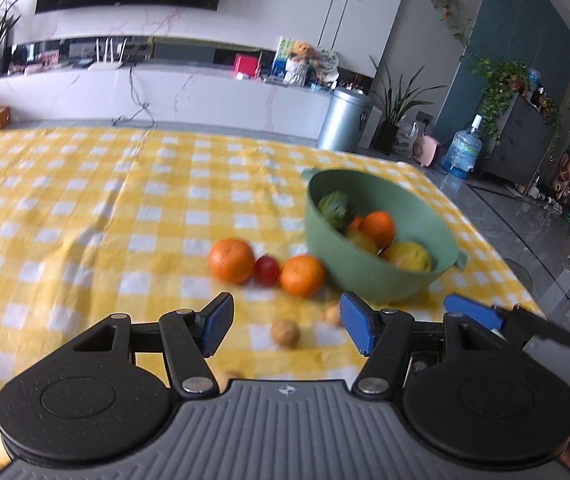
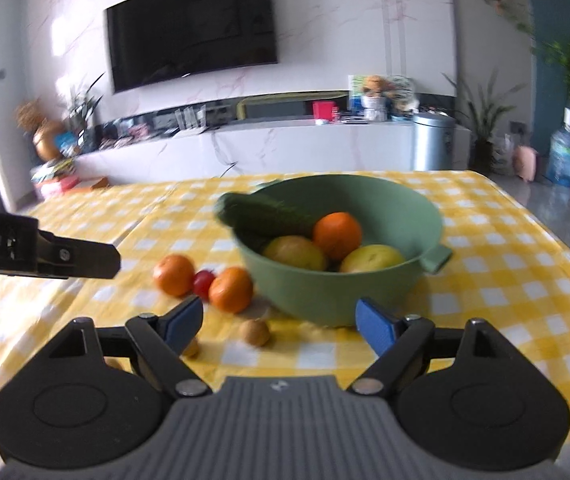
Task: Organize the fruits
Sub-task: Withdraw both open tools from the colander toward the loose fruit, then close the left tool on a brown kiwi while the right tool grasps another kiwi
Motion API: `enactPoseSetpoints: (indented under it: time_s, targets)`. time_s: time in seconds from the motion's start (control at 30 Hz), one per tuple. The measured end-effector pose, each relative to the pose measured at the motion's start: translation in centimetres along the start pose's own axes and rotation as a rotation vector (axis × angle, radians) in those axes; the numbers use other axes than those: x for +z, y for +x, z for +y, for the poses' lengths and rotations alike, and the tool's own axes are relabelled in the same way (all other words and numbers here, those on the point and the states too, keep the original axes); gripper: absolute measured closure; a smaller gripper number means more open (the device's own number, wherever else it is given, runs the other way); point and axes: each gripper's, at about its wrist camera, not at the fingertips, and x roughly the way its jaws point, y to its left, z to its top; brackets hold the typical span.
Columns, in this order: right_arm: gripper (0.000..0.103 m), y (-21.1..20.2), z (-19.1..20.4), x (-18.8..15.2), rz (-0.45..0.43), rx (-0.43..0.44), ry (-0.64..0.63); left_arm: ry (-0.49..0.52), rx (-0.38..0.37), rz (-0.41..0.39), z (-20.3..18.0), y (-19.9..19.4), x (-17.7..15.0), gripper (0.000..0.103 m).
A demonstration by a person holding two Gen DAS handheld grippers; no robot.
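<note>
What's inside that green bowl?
The green bowl holds an orange, two yellow fruits and a dark green vegetable. Anything beneath them is covered.

— Inspector: Blur in the left wrist view?
— Assistant: The oranges (image 1: 232, 260) and the small brown fruit (image 1: 285, 333) are smeared; their skins cannot be read. A second brown fruit (image 1: 332, 314) is partly behind the blue pad.
— Inspector: Right wrist view?
— Assistant: The green bowl (image 2: 365, 296) has its base behind the gripper's finger. The dark green item (image 2: 263, 212) is blurred, kind undetermined. The black gripper body (image 2: 41, 250) is cut off at the left edge.
</note>
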Motion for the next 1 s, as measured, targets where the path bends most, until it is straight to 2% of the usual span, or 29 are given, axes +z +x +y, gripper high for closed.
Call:
enactPoseSetpoints:
  time_s: [0.2,0.33,0.4,0.6,0.8,0.93,1.0]
  targets:
    - [0.023,1.2,0.8,-0.2,0.059,-0.009,-0.052,-0.023,-0.008,0.058,2.2,0.5,-2.2,0.031]
    - [0.036,2.3,0.6,-0.4,0.109,0.003,-0.050,-0.025,-0.014,0.098,2.6,1.3,-3.3,0.034]
    - [0.041,2.6,0.7,-0.5,0.125,0.009,-0.053,-0.014,-0.015,0.113,2.6,1.6,-3.6,0.038]
    - [0.041,2.9,1.4,-0.7,0.140,0.050,-0.086,-0.002,0.002,0.154,2.6,2.7,-4.6,0.051]
    - [0.052,3.7,2.4,-0.8,0.164,0.125,-0.113,0.028,0.029,0.155,2.6,3.1,-4.6,0.067]
    - [0.055,4.4,2.7,-0.8,0.182,0.158,-0.096,0.027,0.032,0.164,2.8,3.2,-4.5,0.075]
    - [0.056,4.7,2.9,-0.8,0.190,0.174,-0.089,0.025,0.032,0.163,2.8,3.2,-4.5,0.075]
